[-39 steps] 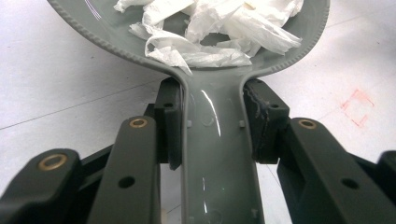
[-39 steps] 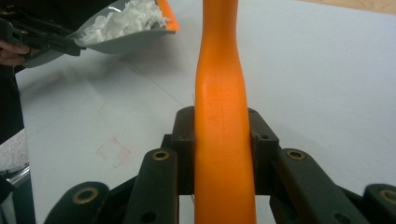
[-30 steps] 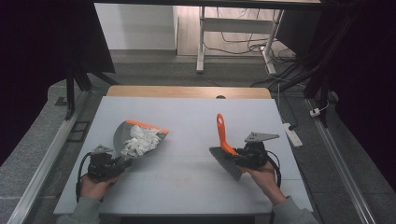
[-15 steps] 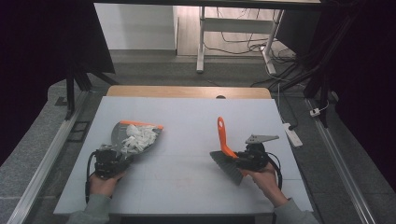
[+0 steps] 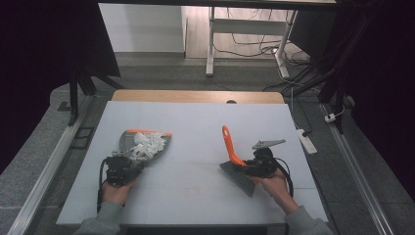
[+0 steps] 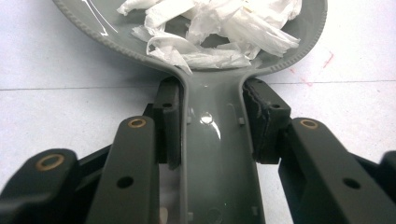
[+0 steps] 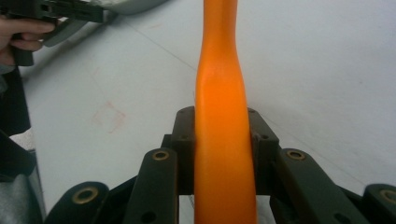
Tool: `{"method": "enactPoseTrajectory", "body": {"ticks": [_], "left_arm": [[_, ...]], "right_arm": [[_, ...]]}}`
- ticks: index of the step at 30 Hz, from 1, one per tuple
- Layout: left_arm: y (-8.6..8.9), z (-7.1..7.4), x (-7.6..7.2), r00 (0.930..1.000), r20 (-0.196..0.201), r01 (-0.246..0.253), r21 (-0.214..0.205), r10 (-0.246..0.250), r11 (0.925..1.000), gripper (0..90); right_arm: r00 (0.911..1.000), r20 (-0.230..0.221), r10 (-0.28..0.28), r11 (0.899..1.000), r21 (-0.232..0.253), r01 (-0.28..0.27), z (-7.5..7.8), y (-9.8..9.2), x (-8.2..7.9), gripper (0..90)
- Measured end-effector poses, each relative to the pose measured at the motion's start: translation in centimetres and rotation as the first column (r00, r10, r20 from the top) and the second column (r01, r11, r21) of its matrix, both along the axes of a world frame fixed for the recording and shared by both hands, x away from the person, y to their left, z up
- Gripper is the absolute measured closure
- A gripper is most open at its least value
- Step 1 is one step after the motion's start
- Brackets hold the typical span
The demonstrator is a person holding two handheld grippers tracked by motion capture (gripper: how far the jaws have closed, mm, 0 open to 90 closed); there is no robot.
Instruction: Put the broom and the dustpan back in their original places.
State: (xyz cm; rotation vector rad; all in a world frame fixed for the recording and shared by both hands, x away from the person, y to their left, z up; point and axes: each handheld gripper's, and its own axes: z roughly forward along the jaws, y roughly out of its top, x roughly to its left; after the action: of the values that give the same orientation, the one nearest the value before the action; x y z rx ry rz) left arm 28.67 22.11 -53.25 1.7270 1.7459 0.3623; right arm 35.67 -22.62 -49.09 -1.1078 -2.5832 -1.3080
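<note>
Left gripper (image 5: 128, 166) clamped on the grey handle of the dustpan (image 5: 144, 142); pan lying low on the table (image 5: 195, 122), left side, orange lip away from the person, white paper scraps (image 5: 147, 145) heaped inside. Right gripper (image 5: 247, 168) clenched on the orange brush (image 5: 227, 144) handle; handle angled up, bristles down by the hand, well apart from the pan.

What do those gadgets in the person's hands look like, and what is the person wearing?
Each tool is black: the left tool and the right tool have two hinged jaws with brass-coloured pivot rivets. A black cable trails from each. The right one carries a grey three-cornered plate. The sleeves are grey-green.
</note>
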Motion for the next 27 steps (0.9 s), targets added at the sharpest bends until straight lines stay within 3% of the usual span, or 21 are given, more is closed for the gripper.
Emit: {"method": "enactPoseTrajectory", "body": {"ticks": [4, 11, 15, 18, 21, 27], "left_arm": [[0.0, 0.0, 0.0, 0.9999, 0.001, 0.015, 0.001, -0.015, 0.9999, 51.3], [0.2, 0.3, -0.5, 0.9993, 0.03, 0.022, 0.041, -0.023, 0.9989, 36.9], [0.6, 0.7, -0.9, 0.9981, 0.049, 0.034, 0.054, -0.037, 0.9979, 34.0], [0.6, 1.0, -1.2, 0.9961, 0.072, 0.044, 0.095, -0.051, 0.9945, 33.0], [0.8, 1.5, -1.6, 0.9924, 0.1, 0.061, 0.113, -0.072, 0.9917, 31.4], [1.2, 2.1, -2.1, 0.9826, 0.133, 0.111, 0.141, -0.13, 0.9838, 31.3]], "right_arm": [[0.9997, -0.019, -0.017, 1.0, -0.016, 0.017, -0.3, -0.1, 0.8, 69.4], [0.9972, -0.03, -0.069, 0.996, -0.061, 0.067, -1.1, -0.9, 2.1, 66.1], [0.9964, -0.036, -0.077, 0.995, -0.064, 0.075, -1.3, -1.1, 2.3, 64.1], [0.9965, -0.013, -0.082, 0.992, -0.096, 0.081, -1.3, -1.1, 2.3, 60.0], [0.9961, 0.013, -0.087, 0.986, -0.144, 0.088, -1.4, -1.1, 2.3, 54.6], [0.9948, 0.02, -0.1, 0.979, -0.175, 0.102, -1.6, -1.0, 2.3, 49.9]]}}
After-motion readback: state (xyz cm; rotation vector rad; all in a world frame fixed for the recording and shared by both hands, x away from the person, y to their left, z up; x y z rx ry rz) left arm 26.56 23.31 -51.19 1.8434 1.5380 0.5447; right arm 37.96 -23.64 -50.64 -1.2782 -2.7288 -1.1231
